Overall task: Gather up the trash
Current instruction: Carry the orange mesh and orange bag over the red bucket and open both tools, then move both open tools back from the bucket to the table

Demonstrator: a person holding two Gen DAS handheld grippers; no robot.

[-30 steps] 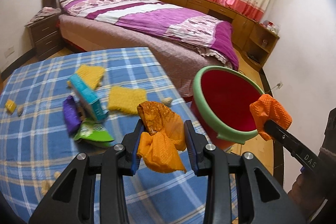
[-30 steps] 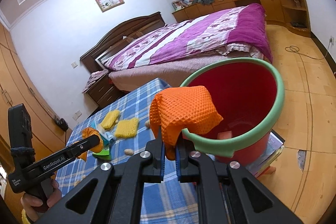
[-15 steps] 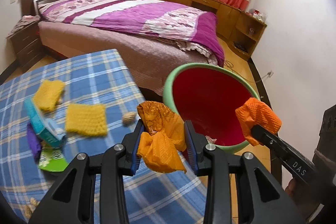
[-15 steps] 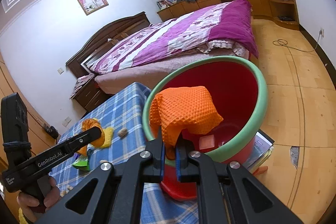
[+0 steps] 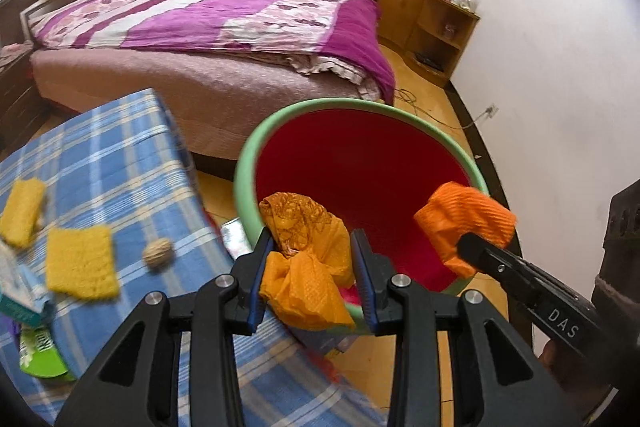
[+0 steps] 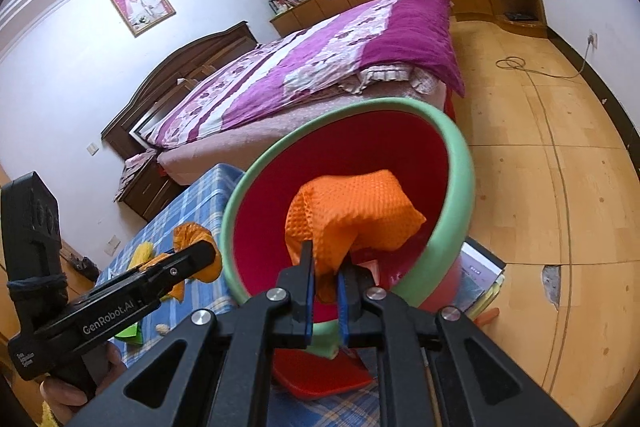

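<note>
The red bucket (image 5: 360, 163) with a green rim stands beside the blue-checked table (image 5: 120, 155). Over its mouth, the right gripper (image 6: 326, 291) fingers pinch a waffled orange cloth (image 6: 352, 211), just beginning to part; the left gripper (image 5: 312, 279) fingers clamp crumpled orange-yellow netting (image 5: 308, 255).

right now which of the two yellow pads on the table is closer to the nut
The square yellow pad, lying flat just left of the nut. The other yellow pad sits farther left, near the edge of the left wrist view.
</note>
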